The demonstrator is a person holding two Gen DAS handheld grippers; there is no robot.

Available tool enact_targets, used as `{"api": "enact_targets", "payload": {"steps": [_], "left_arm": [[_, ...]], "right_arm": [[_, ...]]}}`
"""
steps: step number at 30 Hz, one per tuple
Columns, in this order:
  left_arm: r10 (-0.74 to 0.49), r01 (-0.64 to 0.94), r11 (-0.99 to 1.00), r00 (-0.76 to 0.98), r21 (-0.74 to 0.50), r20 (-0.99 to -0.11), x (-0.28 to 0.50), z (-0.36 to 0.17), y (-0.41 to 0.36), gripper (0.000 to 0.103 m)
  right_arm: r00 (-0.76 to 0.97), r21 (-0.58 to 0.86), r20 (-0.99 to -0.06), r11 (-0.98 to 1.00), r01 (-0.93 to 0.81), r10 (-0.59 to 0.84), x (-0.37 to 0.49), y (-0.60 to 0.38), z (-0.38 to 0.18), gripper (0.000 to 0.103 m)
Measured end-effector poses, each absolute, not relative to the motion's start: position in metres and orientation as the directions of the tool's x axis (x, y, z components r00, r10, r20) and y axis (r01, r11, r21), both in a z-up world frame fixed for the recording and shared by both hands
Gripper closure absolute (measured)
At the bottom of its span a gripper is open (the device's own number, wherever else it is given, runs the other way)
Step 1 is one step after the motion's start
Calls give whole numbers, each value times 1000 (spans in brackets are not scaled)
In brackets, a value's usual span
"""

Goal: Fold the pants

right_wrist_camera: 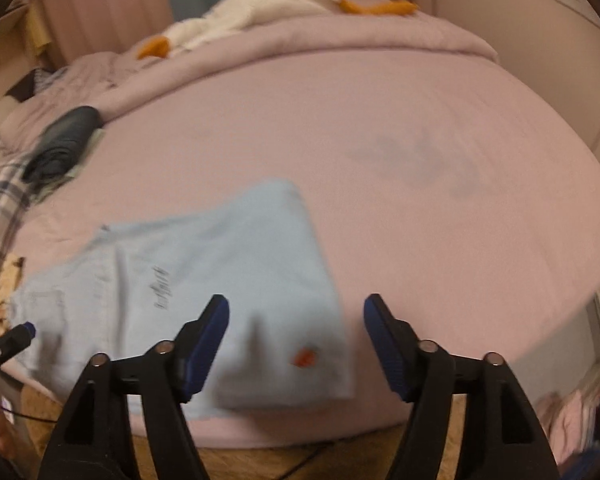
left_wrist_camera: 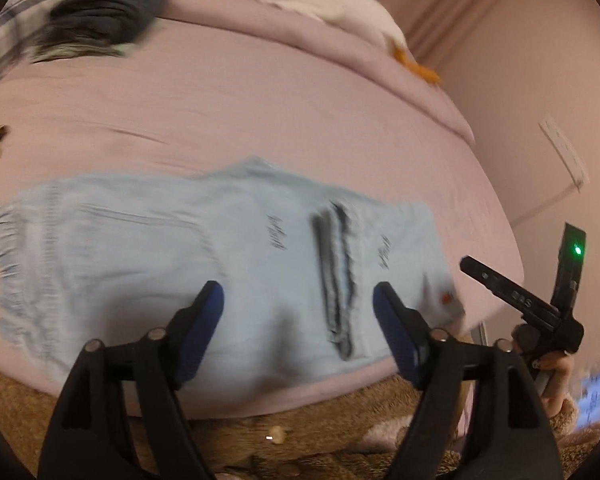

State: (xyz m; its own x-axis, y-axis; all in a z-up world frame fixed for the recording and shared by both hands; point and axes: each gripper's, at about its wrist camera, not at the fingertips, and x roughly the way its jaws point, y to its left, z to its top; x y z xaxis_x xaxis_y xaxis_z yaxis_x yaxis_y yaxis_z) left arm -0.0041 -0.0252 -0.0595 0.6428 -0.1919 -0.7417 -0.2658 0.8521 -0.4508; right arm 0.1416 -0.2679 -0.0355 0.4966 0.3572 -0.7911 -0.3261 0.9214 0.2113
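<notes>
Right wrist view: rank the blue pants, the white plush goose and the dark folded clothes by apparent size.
1. blue pants, though nearest the camera
2. white plush goose
3. dark folded clothes

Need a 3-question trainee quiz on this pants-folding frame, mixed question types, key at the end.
1. True or false: the left gripper is shut on the light blue pants.
2. Multiple choice: the small orange patch on the pants sits nearest which gripper? A) the right gripper B) the left gripper C) neither; it is hidden.
3. Fill in: the white plush toy with orange feet lies at the far end of the ____.

Key: 1 false, both grippers are open with nothing between the fingers. 2 A. 3 bed.
</notes>
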Motion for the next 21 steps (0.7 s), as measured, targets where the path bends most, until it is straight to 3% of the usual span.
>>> {"api": "enact_targets", "payload": {"steps": [4,6,21], "left_arm": [[-99,-358,823,674,-441,-732,-23,-51,6,19],[-59,-399,812,671,-427,-739,-32,-50,21,18],[105,-639,664,593,-388,-798,-78,-72,90,18]], "right_arm": [[495,229,-754,879,-419,432,138,-240,-22,29],[487,228,-742,857,-462,460,136,-224,-18,20],[399,239,-735,760,-604,548,123,-155,-19,19]]}}
